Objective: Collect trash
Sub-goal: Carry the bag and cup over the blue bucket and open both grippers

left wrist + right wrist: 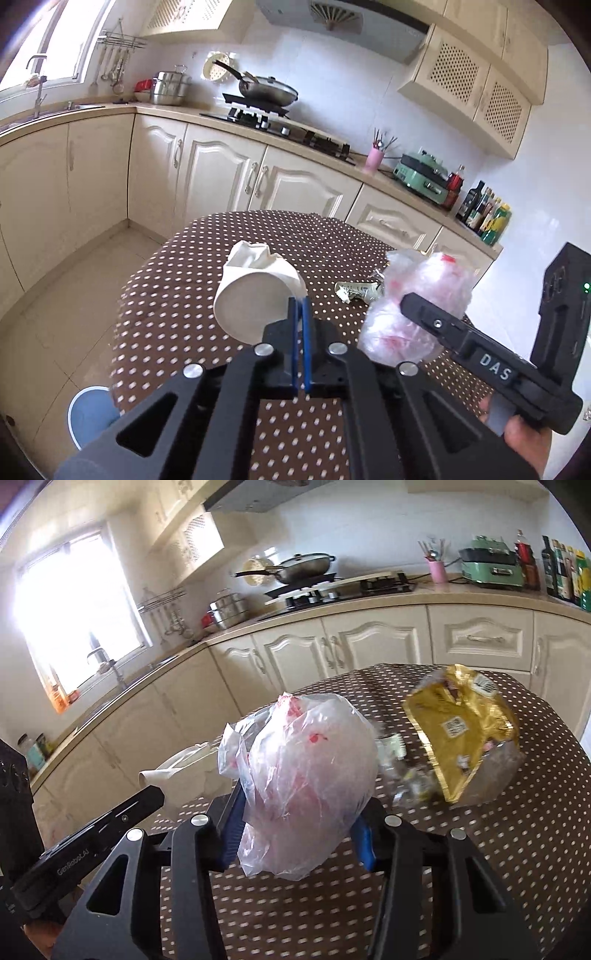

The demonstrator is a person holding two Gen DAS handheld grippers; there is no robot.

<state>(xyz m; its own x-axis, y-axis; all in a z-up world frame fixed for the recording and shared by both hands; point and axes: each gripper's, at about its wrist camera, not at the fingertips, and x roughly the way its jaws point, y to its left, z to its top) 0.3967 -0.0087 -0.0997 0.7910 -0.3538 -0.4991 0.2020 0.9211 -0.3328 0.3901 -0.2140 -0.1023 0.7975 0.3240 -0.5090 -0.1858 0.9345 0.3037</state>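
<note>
A crumpled white paper cup (255, 291) hangs tilted over the brown dotted table (177, 295), its base toward the camera. My left gripper (300, 302) is shut on the cup's wall, its blue pads nearly touching. A clear plastic bag with red print (306, 771) sits between the blue pads of my right gripper (299, 830), which is shut on it and holds it off the cloth. The same bag (417, 295) shows in the left wrist view, to the right of the cup. A gold foil bag (461, 731) and small crumpled wrappers (402, 775) lie on the table beyond.
A blue bin (92, 410) stands on the tiled floor at the table's near left. A flattened wrapper (354, 290) lies on the cloth between cup and bag. Cream cabinets, a stove with a wok (269, 90) and bottles line the far counter.
</note>
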